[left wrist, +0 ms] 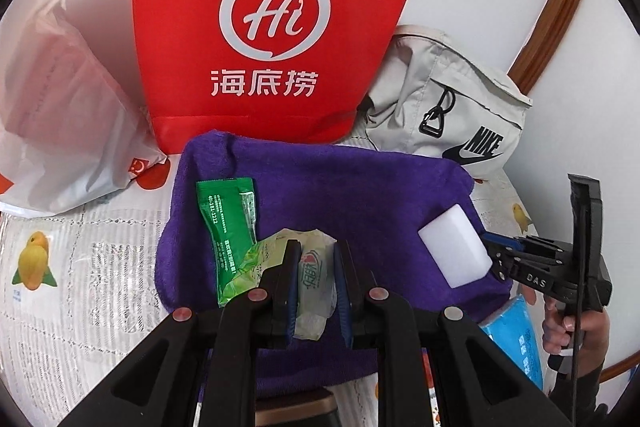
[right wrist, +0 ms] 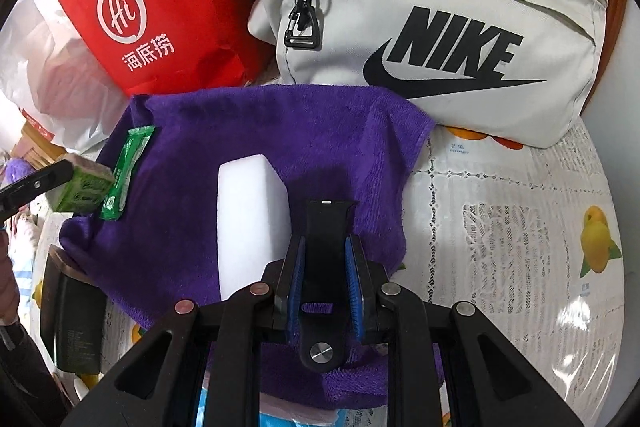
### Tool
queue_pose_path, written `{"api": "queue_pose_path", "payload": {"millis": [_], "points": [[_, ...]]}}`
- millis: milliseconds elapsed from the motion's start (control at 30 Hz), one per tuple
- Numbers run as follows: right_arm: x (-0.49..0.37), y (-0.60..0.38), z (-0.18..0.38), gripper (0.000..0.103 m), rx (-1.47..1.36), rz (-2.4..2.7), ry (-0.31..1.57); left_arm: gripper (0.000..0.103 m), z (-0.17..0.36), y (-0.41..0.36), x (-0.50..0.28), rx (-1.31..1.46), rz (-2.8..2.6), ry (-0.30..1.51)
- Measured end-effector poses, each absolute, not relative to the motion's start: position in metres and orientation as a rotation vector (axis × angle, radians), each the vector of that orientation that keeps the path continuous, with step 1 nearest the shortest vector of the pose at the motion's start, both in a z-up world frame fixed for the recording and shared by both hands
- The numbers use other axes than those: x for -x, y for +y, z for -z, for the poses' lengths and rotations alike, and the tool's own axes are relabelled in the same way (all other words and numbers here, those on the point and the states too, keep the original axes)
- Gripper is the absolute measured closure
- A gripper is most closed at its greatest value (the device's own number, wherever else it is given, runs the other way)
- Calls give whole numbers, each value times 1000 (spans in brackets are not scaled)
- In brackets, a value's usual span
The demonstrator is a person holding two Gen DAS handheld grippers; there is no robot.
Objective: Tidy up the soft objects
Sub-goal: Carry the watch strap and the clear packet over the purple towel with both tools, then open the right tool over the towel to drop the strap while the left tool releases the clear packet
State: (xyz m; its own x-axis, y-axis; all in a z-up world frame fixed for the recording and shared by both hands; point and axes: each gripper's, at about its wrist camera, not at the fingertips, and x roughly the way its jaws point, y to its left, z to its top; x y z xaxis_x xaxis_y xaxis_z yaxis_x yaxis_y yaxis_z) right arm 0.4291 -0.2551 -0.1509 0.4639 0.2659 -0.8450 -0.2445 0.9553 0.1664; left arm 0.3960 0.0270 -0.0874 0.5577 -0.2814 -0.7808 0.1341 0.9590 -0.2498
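- At far left, white plastic bag [left wrist: 60,115] slumps on fruit-print tablecloth [left wrist: 80,267], beside upright red bag [left wrist: 276,27].
- Green sachet [left wrist: 230,227] lies flat on purple towel [left wrist: 320,187], near its left edge.
- Left gripper [left wrist: 316,267]: fingers clamped on clear-wrapped tissue pack [left wrist: 314,287], held over towel's near-centre.
- White foam block [right wrist: 250,223] lies on towel, just left of right gripper [right wrist: 326,263].
- Right gripper: fingers closed on black strap [right wrist: 324,247], over towel's right half.
- Grey Nike bag [right wrist: 440,27] at back right, touching towel's far corner.
- Bare tablecloth right of towel edge.
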Motion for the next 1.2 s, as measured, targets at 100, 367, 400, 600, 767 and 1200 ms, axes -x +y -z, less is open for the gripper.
{"api": "queue_pose_path", "payload": {"millis": [100, 367, 400, 600, 767, 1200], "points": [[-428, -256, 151, 82, -25, -322, 1049, 87, 92, 26, -403, 166, 236, 959], [-426, -256, 149, 82, -21, -350, 1058, 86, 103, 18, -413, 158, 237, 993], [-425, -257, 148, 82, -16, -349, 1057, 85, 104, 17, -413, 155, 237, 994], [-423, -255, 145, 80, -5, -359, 1056, 84, 108, 13, -411, 175, 250, 1017], [-418, -263, 140, 76, -22, -371, 1043, 79, 117, 2, -411, 145, 263, 1063], [-390, -268, 109, 63, -10, -367, 968, 32, 102, 5, -389, 110, 188, 1082]]}}
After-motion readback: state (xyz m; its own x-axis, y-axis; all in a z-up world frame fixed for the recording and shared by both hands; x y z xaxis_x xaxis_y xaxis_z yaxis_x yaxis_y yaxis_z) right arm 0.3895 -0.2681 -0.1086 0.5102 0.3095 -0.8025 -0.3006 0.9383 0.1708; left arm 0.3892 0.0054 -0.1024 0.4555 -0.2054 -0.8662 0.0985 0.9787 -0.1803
